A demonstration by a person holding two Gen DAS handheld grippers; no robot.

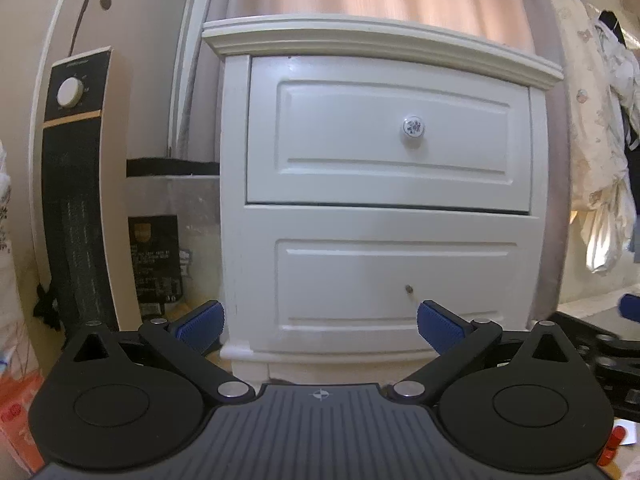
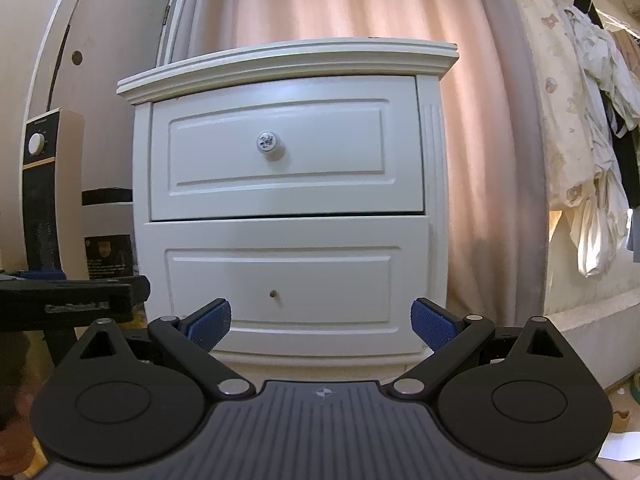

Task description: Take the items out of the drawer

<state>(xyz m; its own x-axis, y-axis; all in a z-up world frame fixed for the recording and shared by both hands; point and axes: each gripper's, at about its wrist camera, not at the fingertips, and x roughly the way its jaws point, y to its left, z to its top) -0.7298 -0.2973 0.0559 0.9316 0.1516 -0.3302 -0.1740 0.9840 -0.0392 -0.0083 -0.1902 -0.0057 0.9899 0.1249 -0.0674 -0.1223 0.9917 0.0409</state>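
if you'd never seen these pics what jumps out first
A white nightstand fills the middle of both views, against a pink curtain. Its top drawer carries a round floral knob, while the lower drawer shows only a bare screw where a knob should be. In the foreground, the open blue-padded left gripper and right gripper face it, both empty.

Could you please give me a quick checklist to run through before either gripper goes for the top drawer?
1. Left gripper open and empty: ok.
2. Right gripper open and empty: ok.
3. Round white ceramic knob with blue flowers on the white panelled top drawer unobstructed: ok.
4. Top drawer open: not ok, front looks shut.
5. White bottom drawer has a knob: not ok, only a bare screw.
6. Items inside the drawer: cannot tell.
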